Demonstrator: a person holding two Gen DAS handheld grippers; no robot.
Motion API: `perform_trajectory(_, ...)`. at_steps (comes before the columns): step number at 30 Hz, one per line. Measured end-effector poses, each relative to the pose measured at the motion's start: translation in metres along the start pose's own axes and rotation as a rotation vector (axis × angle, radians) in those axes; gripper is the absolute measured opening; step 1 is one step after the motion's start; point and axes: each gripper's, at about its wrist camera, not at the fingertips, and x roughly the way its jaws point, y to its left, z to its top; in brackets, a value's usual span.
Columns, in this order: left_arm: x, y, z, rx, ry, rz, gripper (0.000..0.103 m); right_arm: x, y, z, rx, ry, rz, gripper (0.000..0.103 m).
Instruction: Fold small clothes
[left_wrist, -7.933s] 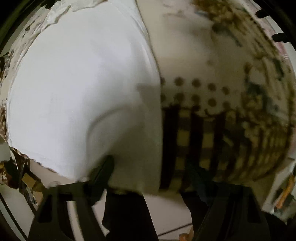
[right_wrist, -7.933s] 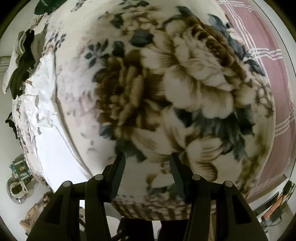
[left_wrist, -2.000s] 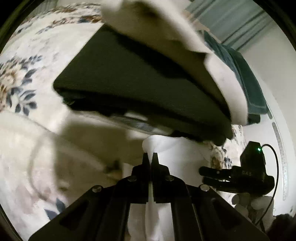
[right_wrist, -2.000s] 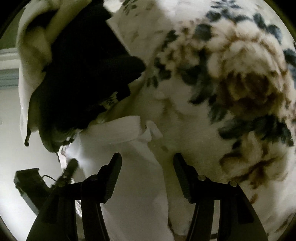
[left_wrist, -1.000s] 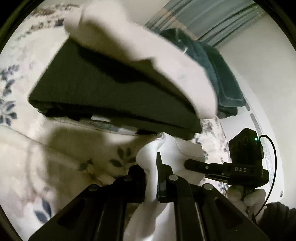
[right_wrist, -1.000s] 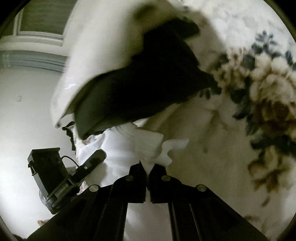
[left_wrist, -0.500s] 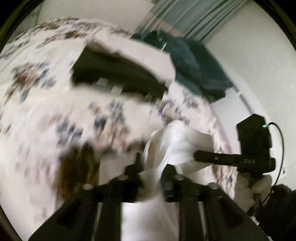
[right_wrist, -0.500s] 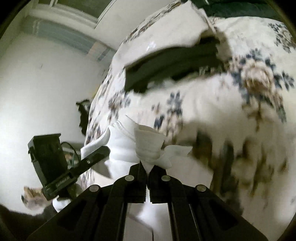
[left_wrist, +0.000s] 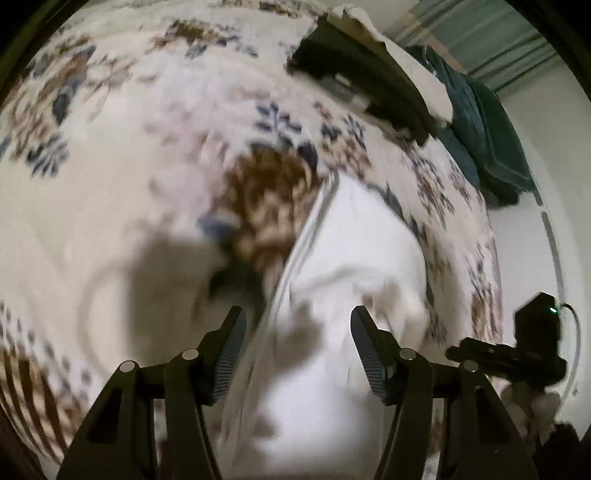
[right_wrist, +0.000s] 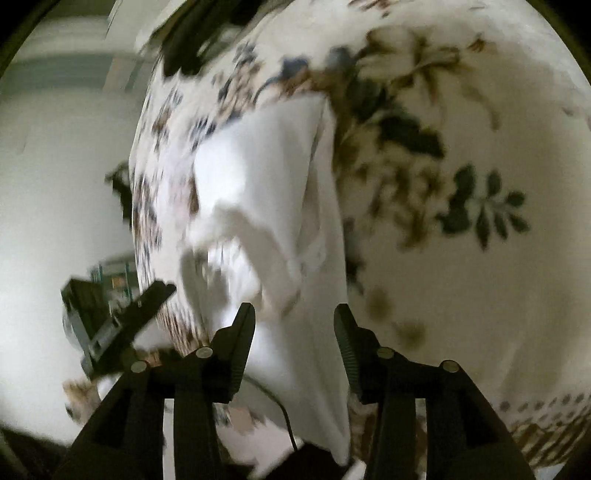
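The left gripper (left_wrist: 297, 332) stood with its jaws wide apart and nothing between them. Below and ahead of it lay the white garment (left_wrist: 343, 266), spread on the floral blanket (left_wrist: 110, 184), with a folded edge running up from beside the left finger toward the middle of the view. The cloth was creased and partly bunched near the right finger. Motion blur softened most of the left wrist view.

The right gripper (right_wrist: 293, 325) was likewise parted, gripping nothing. The white garment (right_wrist: 266, 192) lay under and beyond its fingers, doubled over on itself, with a crumpled ridge near its middle. The floral blanket (right_wrist: 461, 221) extended to the right of it.

At the far end of the blanket a stack of folded clothes (left_wrist: 365, 77) rested, dark items under a pale one, with a dark green cloth (left_wrist: 487, 136) just behind it. The other gripper's body appeared at the edge of each view.
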Motion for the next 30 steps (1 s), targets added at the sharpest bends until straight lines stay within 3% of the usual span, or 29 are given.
perform_trajectory(4,0.025,-0.016,0.028,0.02,-0.012,-0.009,0.056,0.023,0.029,0.032,0.012,-0.079,0.061,0.047)
perform_trajectory(7,0.037,-0.021,0.033,0.036,0.005,0.005,0.056,0.067,0.054,0.056,-0.026,-0.035,0.031,0.047)
perform_trajectory(9,0.036,-0.02,0.027,0.041,0.022,0.034,0.056,0.092,0.071,0.047,-0.082,0.04,-0.027,0.047)
perform_trajectory(13,0.027,-0.004,-0.003,0.011,0.077,0.062,0.056,0.122,0.062,-0.013,-0.175,0.23,-0.151,0.046)
perform_trajectory(16,0.019,0.011,-0.022,-0.054,0.104,0.061,0.056,0.12,0.042,-0.046,-0.128,0.289,-0.114,0.046)
perform_trajectory(18,0.013,0.019,-0.027,-0.112,0.105,0.03,0.056,0.103,0.03,-0.054,-0.06,0.257,-0.077,0.046)
perform_trajectory(21,0.013,0.031,-0.026,-0.258,0.098,-0.079,0.056,0.065,0.001,-0.049,0.129,0.107,0.021,0.046)
perform_trajectory(24,0.027,0.036,-0.021,-0.354,0.117,-0.143,0.056,0.043,-0.025,-0.037,0.296,-0.036,0.075,0.047)
perform_trajectory(27,0.037,0.034,-0.017,-0.372,0.121,-0.111,0.056,0.057,-0.036,-0.022,0.355,-0.039,0.078,0.047)
perform_trajectory(30,0.033,0.029,-0.018,-0.355,0.109,-0.085,0.056,0.094,-0.033,-0.01,0.345,0.037,0.039,0.047)
